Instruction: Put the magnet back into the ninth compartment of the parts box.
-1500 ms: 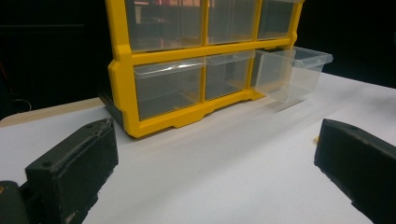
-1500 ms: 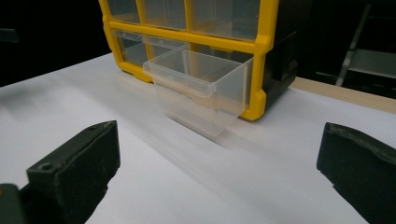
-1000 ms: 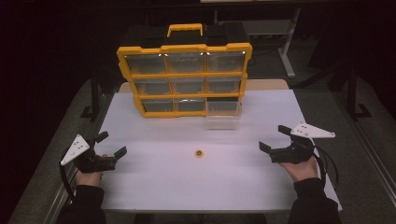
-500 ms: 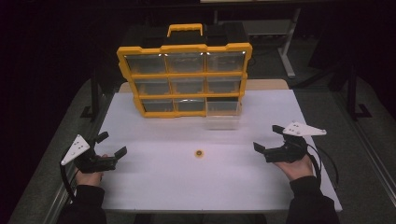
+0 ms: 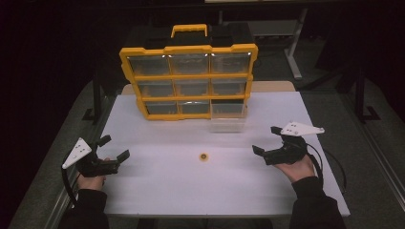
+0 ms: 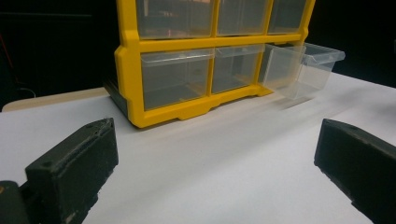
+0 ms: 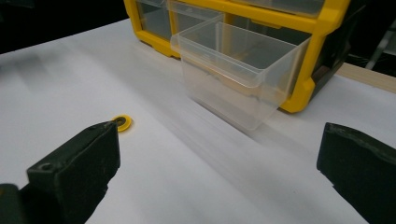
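Two hand-held grippers, both empty, both jaws spread wide.

High view. Left gripper (image 5: 109, 151) low at the table's 8 o'clock, well apart from everything. Right gripper (image 5: 267, 141) at 4 o'clock, angled toward centre. Small yellow ring-shaped washer with a dark hole (image 5: 204, 156) lies flat and alone on the white table top (image 5: 157, 191), near its middle, between the two grippers and nearer the right one. At 12 o'clock stands the yellow plastic organiser case with clear drawers (image 5: 188, 76), upright, handle on top. Its bottom-right clear plastic drawer (image 5: 228, 119) is pulled out toward the person; the washer sits at roughly 7 o'clock from that drawer.

Left gripper view. Two black jaws far apart, bare table between. Organiser (image 6: 135, 79) ahead at 12 o'clock; the open drawer (image 6: 306, 67) at 2 o'clock, looking empty.

Right gripper view. Jaws wide, nothing held. Washer (image 7: 123, 122) just past the tip of the jaw at the picture's left, at 10 o'clock; the drawer (image 7: 238, 81) beyond at 12 to 1 o'clock, its mouth open upward.

Judgement: the washer looks bound for the open drawer, with the right gripper best placed to fetch it. Risks:
- Washer is thin and flat on a smooth top; blunt jaws closing on it may skate it away or flip it.
- It sits off the jaws' centre line; closing without re-aiming would likely miss.
- A weak edge pinch could drop it short of the drawer rim.
- Nudging the light drawer could push it shut.
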A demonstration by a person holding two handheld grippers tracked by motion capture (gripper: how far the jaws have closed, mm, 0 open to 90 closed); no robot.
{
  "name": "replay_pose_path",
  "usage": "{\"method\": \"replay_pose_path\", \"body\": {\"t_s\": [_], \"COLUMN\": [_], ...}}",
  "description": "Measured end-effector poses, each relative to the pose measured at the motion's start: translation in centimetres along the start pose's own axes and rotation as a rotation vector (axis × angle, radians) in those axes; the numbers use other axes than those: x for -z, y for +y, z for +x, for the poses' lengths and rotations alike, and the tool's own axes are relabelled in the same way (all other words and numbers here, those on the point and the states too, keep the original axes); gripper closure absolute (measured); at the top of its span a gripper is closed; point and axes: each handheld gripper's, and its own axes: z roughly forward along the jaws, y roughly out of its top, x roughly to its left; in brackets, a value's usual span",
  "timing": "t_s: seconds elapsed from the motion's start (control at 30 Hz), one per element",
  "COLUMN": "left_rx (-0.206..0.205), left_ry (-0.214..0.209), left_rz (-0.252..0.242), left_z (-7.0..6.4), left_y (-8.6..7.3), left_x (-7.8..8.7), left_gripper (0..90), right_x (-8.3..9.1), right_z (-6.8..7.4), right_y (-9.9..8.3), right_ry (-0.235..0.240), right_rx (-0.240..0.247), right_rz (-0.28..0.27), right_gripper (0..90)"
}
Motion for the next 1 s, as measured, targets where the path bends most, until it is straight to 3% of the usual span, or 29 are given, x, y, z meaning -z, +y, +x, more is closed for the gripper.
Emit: {"method": "replay_pose_path", "body": {"t_s": [0.5, 1.0], "left_rx": [-0.002, 0.001], "left_ry": [0.003, 0.000], "left_rz": [-0.005, -0.009], "left_z": [0.0, -0.1], "left_y": [0.0, 0.0], "left_x": [0.0, 0.0], "left_gripper": [0.0, 0.0], "right_x": [-1.0, -2.4], "right_z": [0.6, 1.8], "right_y": [0.7, 2.3], "right_ry": [0.040, 0.088], "right_rx": [0.011, 0.059], "right_rz": [0.030, 0.069], "right_gripper": [0.0, 0.0]}}
